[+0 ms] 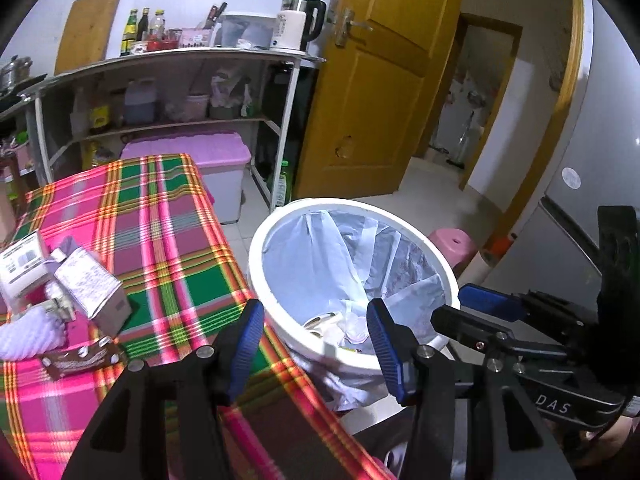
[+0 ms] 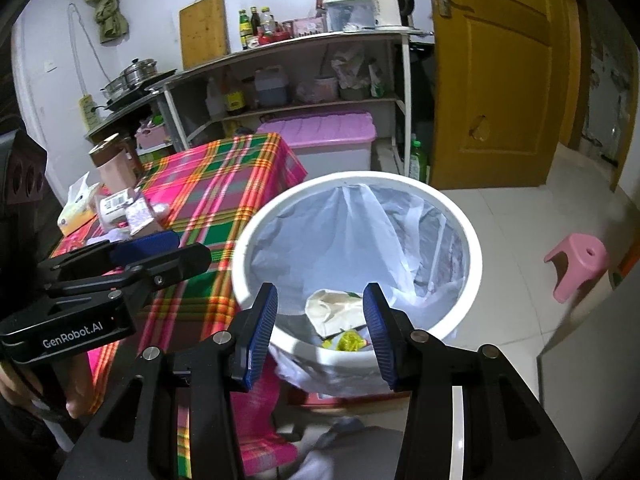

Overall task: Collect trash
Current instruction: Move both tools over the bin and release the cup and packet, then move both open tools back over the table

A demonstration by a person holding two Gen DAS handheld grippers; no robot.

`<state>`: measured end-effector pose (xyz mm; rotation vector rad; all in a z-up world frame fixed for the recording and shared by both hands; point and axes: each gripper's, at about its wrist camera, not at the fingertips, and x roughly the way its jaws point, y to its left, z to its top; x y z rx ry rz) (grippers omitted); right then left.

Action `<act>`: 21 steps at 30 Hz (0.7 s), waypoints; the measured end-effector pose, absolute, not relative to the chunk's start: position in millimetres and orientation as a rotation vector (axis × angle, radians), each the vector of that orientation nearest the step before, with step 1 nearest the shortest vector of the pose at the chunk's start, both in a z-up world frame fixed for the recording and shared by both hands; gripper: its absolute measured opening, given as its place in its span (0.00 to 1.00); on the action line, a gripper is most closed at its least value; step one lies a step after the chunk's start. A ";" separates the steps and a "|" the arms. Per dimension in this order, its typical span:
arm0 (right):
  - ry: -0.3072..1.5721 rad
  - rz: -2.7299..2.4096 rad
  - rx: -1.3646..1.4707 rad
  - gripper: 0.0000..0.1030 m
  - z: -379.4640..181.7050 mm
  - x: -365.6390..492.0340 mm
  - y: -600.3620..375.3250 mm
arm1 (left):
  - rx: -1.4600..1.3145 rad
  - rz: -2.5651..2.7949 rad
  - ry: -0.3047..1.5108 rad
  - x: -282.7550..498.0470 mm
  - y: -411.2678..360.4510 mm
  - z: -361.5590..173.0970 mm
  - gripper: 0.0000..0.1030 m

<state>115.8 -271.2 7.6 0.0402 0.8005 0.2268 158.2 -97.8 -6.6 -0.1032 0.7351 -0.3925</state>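
Both tools stand apart and empty: the left tool (image 1: 316,344) at the tabletop's (image 1: 168,240) edge, the right tool (image 2: 320,332) over the white bin (image 2: 472,240), crumpled trash (image 2: 336,308) inside. Cartons (image 1: 92,284) lie farther left.

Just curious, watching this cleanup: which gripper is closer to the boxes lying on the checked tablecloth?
Left. The left gripper hangs at the table's edge, the boxes off to its side. The right gripper hangs over the white bin, farther from them.

The left gripper (image 2: 152,254) reads "GenRobot.AI"; the right gripper (image 1: 472,314) "DAS".
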 end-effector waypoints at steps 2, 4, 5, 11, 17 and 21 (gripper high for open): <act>0.794 0.237 0.033 0.45 10.7 112.6 -265.5 | -0.106 -0.383 0.729 152.6 -92.7 -4.1 0.52; 0.788 0.249 0.026 0.45 13.4 109.6 -260.1 | -0.108 -0.369 0.720 145.9 -87.0 -2.2 0.52; 0.786 0.254 0.023 0.45 14.0 108.4 -258.0 | -0.109 -0.361 0.714 141.5 -82.9 -1.3 0.52; 0.779 0.302 0.014 0.45 15.8 100.8 -239.3 | -0.129 -0.316 0.705 125.8 -62.2 -0.4 0.52; 0.791 0.353 0.007 0.45 11.1 95.0 -220.7 | -0.141 -0.263 0.713 108.5 -39.2 -6.8 0.52; 0.806 0.384 0.005 0.45 6.8 93.9 -209.6 | -0.147 -0.228 0.718 99.7 -25.2 -11.3 0.52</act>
